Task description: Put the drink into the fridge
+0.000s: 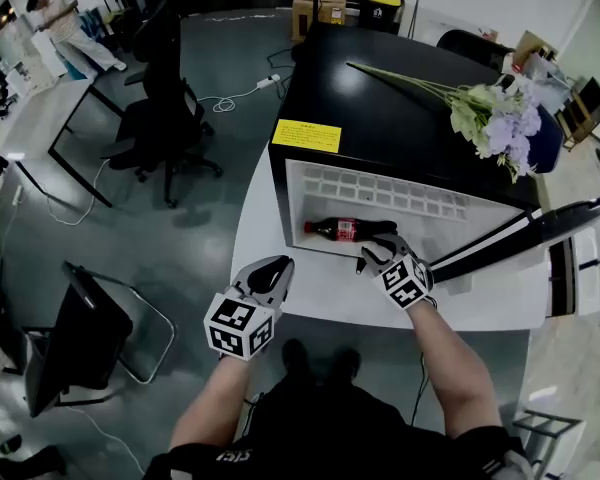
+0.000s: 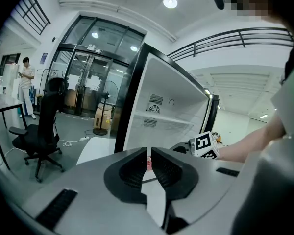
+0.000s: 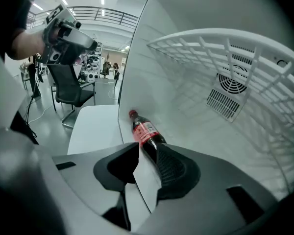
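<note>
A cola bottle with a red label lies on its side on the floor of the open black fridge, cap pointing left. My right gripper reaches into the fridge mouth at the bottle's base end. In the right gripper view the bottle lies just beyond the right gripper, whose jaws stand a little apart with only white fridge floor between them. My left gripper hovers in front of the table edge, left of the fridge. Seen in its own view, the left gripper has its jaws together and empty.
The fridge door swings open to the right. A white wire shelf spans the fridge above the bottle. Flowers lie on the fridge top. The fridge stands on a white table. Black office chairs stand at the left.
</note>
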`<state>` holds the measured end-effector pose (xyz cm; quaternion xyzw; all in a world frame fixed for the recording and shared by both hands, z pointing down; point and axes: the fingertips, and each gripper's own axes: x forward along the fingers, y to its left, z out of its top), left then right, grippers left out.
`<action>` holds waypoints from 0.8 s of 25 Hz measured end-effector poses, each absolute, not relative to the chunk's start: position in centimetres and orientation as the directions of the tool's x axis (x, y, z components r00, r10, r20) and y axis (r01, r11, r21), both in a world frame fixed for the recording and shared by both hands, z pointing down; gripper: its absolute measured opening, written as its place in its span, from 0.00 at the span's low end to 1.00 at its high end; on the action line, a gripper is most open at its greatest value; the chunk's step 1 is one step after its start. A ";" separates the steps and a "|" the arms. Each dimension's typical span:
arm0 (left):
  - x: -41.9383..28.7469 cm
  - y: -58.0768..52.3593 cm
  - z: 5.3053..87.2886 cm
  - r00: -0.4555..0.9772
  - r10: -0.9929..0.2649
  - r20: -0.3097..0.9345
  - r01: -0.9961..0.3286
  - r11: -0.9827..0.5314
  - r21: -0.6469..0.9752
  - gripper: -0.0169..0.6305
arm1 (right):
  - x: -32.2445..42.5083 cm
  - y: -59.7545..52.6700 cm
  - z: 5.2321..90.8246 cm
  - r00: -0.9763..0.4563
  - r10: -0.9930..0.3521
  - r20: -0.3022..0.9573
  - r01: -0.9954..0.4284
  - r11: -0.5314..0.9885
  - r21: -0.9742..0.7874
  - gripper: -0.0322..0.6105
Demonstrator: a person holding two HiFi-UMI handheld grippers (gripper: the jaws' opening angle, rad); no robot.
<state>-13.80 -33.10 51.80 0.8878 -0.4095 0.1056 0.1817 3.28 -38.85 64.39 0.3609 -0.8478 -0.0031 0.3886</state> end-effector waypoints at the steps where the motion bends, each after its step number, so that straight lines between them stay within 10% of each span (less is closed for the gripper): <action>1: -13.7 -33.0 51.8 0.640 -0.690 0.339 -0.768 -0.596 0.234 0.09 | 3.3 -38.7 64.4 -0.442 -0.614 0.654 -0.613 0.739 0.279 0.24; 20: -13.0 -31.2 46.8 0.640 -0.718 0.272 -0.767 -0.615 0.182 0.09 | 3.6 -33.1 52.3 -0.547 -0.718 0.431 -0.702 0.674 0.231 0.21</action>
